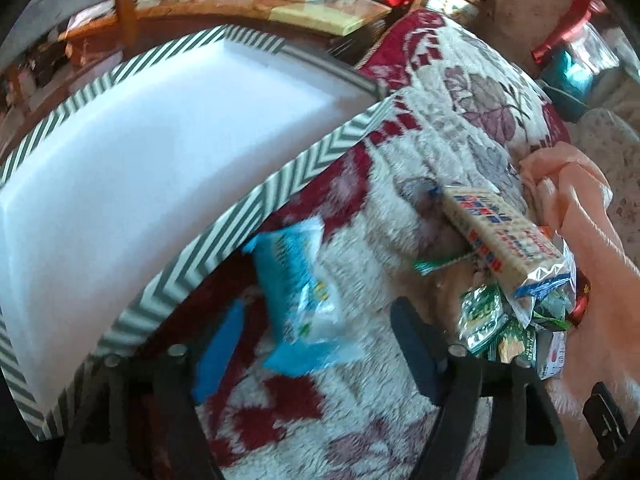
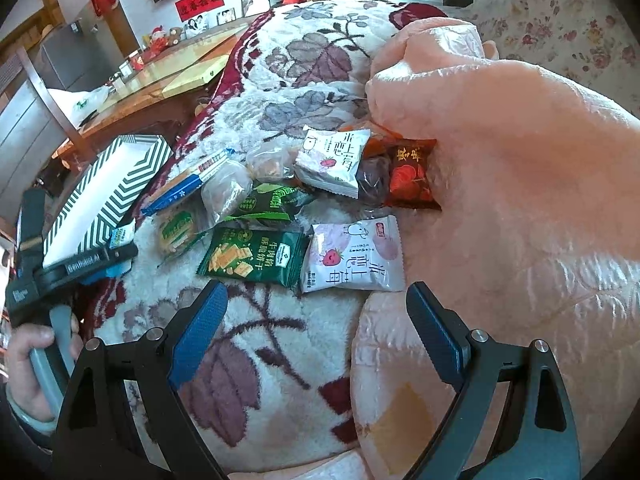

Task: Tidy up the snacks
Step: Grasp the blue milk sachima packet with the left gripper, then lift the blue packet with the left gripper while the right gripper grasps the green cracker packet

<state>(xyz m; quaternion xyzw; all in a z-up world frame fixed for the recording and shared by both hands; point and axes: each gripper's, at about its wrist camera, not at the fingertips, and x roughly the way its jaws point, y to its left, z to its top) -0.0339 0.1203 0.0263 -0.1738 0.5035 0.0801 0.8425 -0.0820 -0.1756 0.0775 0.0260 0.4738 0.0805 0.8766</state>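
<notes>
In the left wrist view, the left gripper (image 1: pixel 310 332) fills the lower part of the frame with its jaws standing apart. A light blue snack packet (image 1: pixel 298 288) lies between them on the flowered blanket (image 1: pixel 460 120); the picture is blurred there, and I cannot tell whether the pads touch the packet. A white box with a green zigzag border (image 1: pixel 248 220) takes up the left and centre of the frame, its near edge just beside the blue packet. At the right, a long cracker pack (image 1: pixel 500 232) rests on top of a heap of green packets (image 1: pixel 486 320). A peach quilt (image 1: pixel 592 216) runs down the right edge.

In the right wrist view, the right gripper (image 2: pixel 316 320) sits at the bottom of the frame, jaws wide open with nothing between them, above the blanket (image 2: pixel 256 360). The snacks lie in a loose pile in the middle of the frame: a green biscuit packet (image 2: pixel 252 256), a white strawberry packet (image 2: pixel 354 258) just right of it, a second white packet (image 2: pixel 334 162) above, and a dark red packet (image 2: pixel 412 178) against the quilt (image 2: pixel 520 200). The striped box (image 2: pixel 108 192) stands at the left, and the left gripper (image 2: pixel 90 258) reaches in at its near end, held by a hand (image 2: pixel 28 360) at the lower left.
</notes>
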